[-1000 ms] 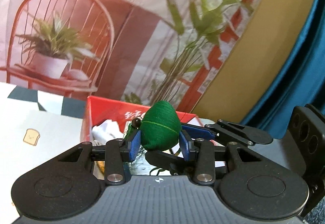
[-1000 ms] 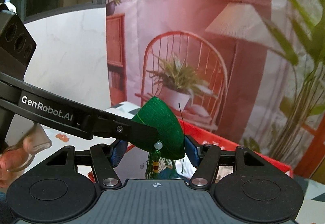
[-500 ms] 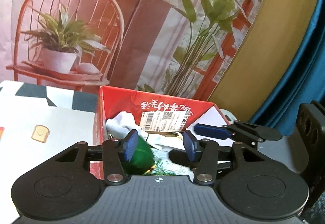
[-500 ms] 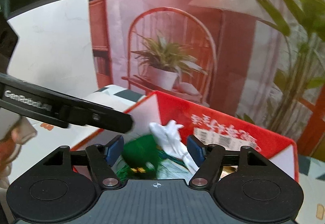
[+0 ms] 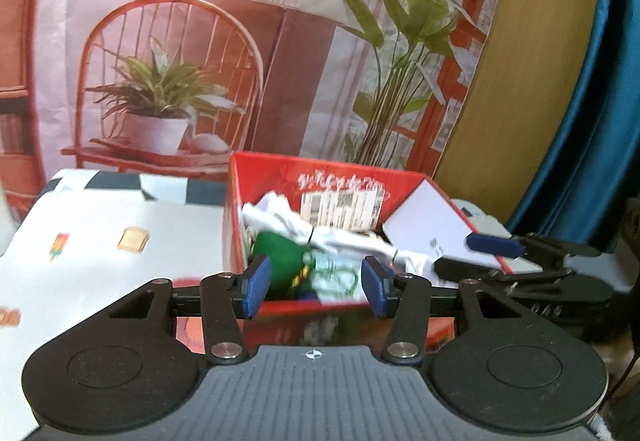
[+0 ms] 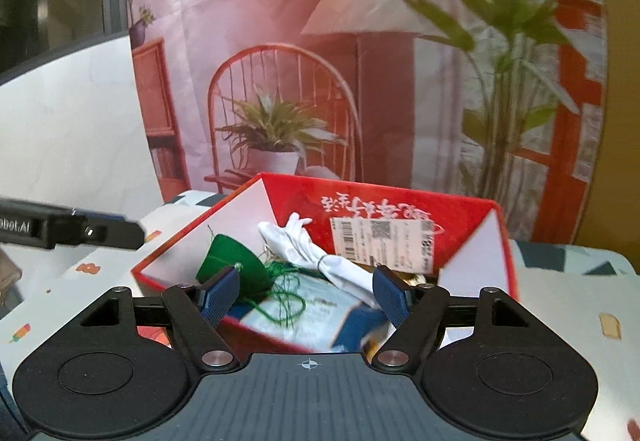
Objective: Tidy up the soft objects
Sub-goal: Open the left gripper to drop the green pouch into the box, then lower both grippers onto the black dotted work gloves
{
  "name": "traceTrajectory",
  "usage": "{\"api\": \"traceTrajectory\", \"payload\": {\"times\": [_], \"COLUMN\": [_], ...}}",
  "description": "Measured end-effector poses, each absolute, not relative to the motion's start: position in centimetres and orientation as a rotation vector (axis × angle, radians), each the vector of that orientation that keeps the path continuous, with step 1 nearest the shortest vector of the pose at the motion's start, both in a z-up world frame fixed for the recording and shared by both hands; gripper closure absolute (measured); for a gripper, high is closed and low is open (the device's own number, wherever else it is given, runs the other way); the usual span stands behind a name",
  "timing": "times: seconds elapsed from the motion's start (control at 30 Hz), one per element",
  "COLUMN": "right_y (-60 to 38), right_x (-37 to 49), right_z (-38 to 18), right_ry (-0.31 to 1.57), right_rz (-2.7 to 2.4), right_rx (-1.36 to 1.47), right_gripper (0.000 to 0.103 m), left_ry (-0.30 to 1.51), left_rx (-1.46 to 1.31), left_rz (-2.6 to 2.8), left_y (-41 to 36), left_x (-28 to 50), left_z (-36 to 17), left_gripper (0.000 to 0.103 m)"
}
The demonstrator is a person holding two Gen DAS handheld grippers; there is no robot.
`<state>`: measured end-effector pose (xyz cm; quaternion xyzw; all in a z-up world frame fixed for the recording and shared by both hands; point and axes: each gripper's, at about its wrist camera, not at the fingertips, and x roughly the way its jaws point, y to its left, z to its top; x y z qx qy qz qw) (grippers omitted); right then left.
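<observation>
Open red box (image 6: 404,203) on a white patterned tabletop (image 5: 100,241), set before a printed backdrop of a chair, a lamp and plants (image 6: 280,101). Inside the box: green cone-shaped pouch (image 6: 232,261) with a green tasselled cord, lying toward the left wall; white glove (image 6: 320,261) draped across the middle; blue-and-white packet underneath, too blurred to read. Shipping label (image 6: 384,241) stuck on the inner back wall below upside-down white lettering. Left gripper (image 5: 316,287) poised at the box's near edge, jaws partly spread with nothing pinched between the blue pads; green pouch (image 5: 280,253) resting behind the gap, probably clear of the left pad, though blur makes that hard to confirm. Right gripper (image 6: 306,295) just above the near wall, jaws opening, wider than the left, gripping nothing; pouch and glove lying loose beyond its pads.
</observation>
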<state>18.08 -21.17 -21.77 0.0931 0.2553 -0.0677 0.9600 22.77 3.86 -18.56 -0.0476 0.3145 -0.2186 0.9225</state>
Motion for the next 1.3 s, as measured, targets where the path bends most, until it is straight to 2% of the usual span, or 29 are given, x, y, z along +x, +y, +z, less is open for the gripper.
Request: {"api": "traceTrajectory", "payload": {"times": [0.37, 0.53, 0.63, 0.8, 0.9, 1.3], "right_y": [-18.7, -17.4, -16.6, -15.7, -15.8, -15.9], "right_x": [11.4, 10.8, 10.9, 11.4, 11.4, 10.4], "right_z": [-23.8, -26.3, -27.8, -29.8, -30.8, -33.2], "right_ry": [0.505, 0.56, 0.596, 0.636, 0.663, 0.637], "right_rz": [-0.132, -0.116, -0.11, -0.099, -0.106, -0.073], "right_rx": [0.197, 0.221, 0.211, 0.174, 0.194, 0.205], "right_gripper": [0.033, 0.033, 0.034, 0.035, 0.041, 0.041], "left_ry": [0.729, 0.758, 0.788, 0.81, 0.825, 0.867], "left_rx": [-0.169, -0.124, -0.111, -0.103, -0.112, -0.14], "left_rz": [-0.419, -0.396, -0.394, -0.376, -0.37, -0.368], "left_y": [4.8, 3.9, 3.8, 4.1, 4.3, 4.3], "left_x": [17.9, 16.8, 16.5, 16.2, 16.3, 16.9], "left_z": [-22.5, -24.8, -26.1, -27.3, -27.8, -29.3], "left_gripper": [0.051, 0.053, 0.059, 0.059, 0.059, 0.059]}}
